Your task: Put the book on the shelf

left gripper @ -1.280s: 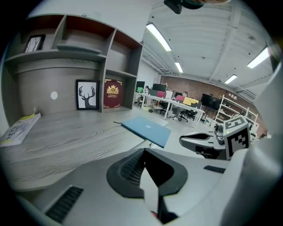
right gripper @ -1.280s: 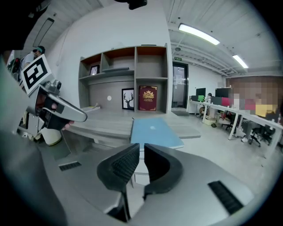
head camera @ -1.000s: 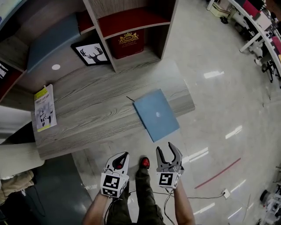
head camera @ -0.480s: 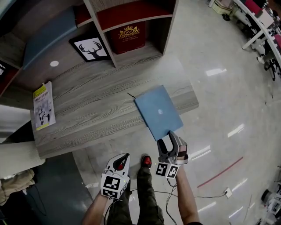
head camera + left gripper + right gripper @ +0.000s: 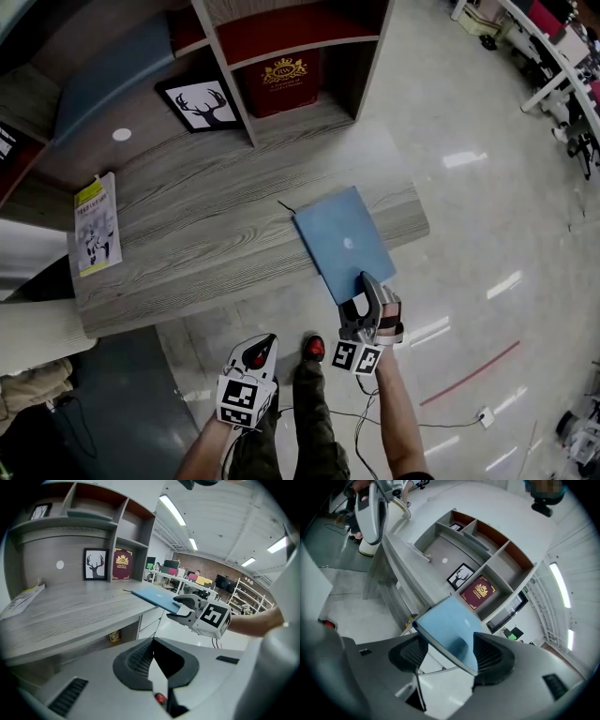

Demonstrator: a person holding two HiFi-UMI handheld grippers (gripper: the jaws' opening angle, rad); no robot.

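- Glossy pale floor (image 5: pixel 450 122): office bkgd, w/ reflected ceiling lights.
- Shelf unit (image 5: pixel 225 66): grey wood w/ dark-red backs, open compartments, standing at the desk's far side.
- Desk (image 5: pixel 206 234): grey wood-grain top, below and in front of the shelf.
- Blue book (image 5: pixel 339 242): flat on the desk near its right end, skewed; near corner overhangs the front edge. Not on the shelf yet.
- Right gripper (image 5: pixel 366 286): at the overhanging corner, rolled on its side. Jaws have just been opening and stand wide apart; book corner sits between them, pads not clamped on it.
- Left gripper (image 5: pixel 264 343): low, well clear of the desk edge, jaws together, nothing between.
- Maroon book w/ gold crest (image 5: pixel 281 82): upright in a lower compartment.
- Deer picture (image 5: pixel 199 103): black frame, leaning in the next compartment to the left.
- Yellow-white booklet (image 5: pixel 94 223): flat at the desk's left end, well apart from the blue book.
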